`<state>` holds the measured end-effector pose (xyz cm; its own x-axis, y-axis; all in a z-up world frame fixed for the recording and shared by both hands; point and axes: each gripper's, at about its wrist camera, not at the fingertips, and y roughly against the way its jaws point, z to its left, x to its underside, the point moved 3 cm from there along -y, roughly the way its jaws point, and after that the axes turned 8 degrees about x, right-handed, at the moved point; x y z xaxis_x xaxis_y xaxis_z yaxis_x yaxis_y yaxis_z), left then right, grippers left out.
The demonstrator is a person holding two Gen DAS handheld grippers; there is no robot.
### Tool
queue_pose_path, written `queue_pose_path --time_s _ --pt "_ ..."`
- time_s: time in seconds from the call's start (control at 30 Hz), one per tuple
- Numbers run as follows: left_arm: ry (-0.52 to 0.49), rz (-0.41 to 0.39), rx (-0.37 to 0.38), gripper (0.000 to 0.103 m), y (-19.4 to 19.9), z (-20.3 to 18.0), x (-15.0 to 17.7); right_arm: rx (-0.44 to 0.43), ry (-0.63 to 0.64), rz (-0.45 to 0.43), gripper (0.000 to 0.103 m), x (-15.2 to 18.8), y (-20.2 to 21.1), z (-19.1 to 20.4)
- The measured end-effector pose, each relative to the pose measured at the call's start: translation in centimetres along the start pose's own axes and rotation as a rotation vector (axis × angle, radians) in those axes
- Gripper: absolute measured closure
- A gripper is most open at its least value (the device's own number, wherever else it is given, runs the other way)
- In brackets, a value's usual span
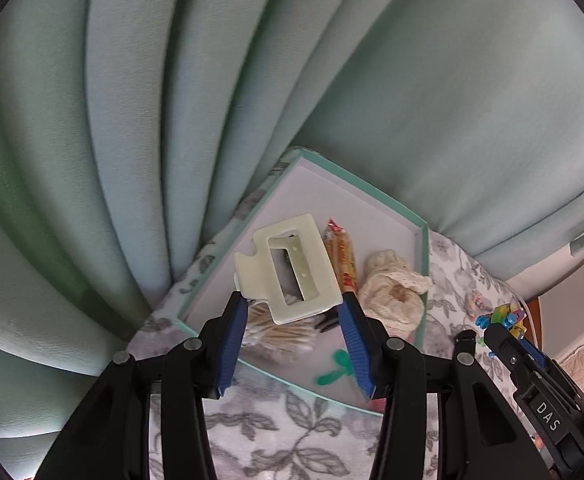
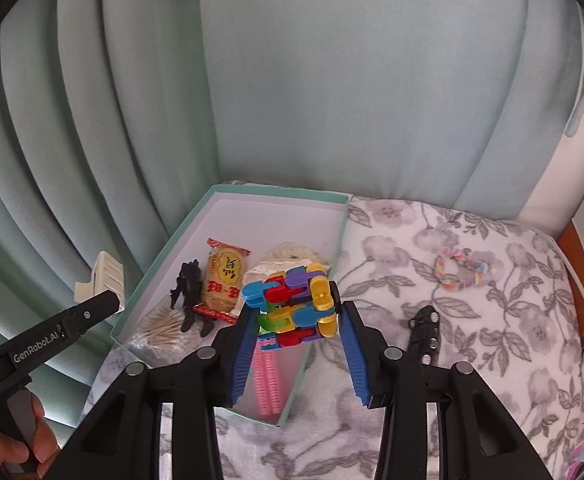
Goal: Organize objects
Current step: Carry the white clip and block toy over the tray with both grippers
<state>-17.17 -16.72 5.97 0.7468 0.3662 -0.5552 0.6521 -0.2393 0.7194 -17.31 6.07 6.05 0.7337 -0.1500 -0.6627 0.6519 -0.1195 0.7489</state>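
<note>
Left tool: clenched on a cream hair claw clip, gripped at the clip's near end between the blue fingers; the clip stands out ahead of the tips, held in the air.
Clip's long axis: runs forward and a little left from the tool, roughly in line with the fingers.
Right tool: grasping a multicoloured block toy, pinched from both sides and lifted clear of the surface.
Box: a shallow teal-rimmed box lying on a floral cloth; it sits directly ahead of and below both tools.
Box contents: a snack packet, a cream knitted piece, a bundle of cotton swabs, a black figure and pink combs; its far half looks bare.
Deciding relation: from the left tool the free floor of the box lies ahead and beyond the clip's tip; from the right tool the box's near right edge lies just under the toy, with the packed items below and left.
Nearer hand: both hover over the box; I judge the left one better placed for the bare far half.
Outside the box: a pastel scrunchie and a small black car lie to the right of the right tool, on the cloth.
Backdrop: pale green curtain behind the box.
</note>
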Motion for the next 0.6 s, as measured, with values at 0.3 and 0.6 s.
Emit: queue_pose_path --time_s 0.3,0.6 --pt "0.046 0.009 -0.019 0.054 -0.2 4.0 -0.4 -0.034 0.062 0.052 0.059 1.1 -2.1 4.3" --pt "-0.036 0.058 0.006 0.054 -2.7 3.0 -0.4 -0.046 0.109 0.105 0.059 2.3 -4.5 6.0"
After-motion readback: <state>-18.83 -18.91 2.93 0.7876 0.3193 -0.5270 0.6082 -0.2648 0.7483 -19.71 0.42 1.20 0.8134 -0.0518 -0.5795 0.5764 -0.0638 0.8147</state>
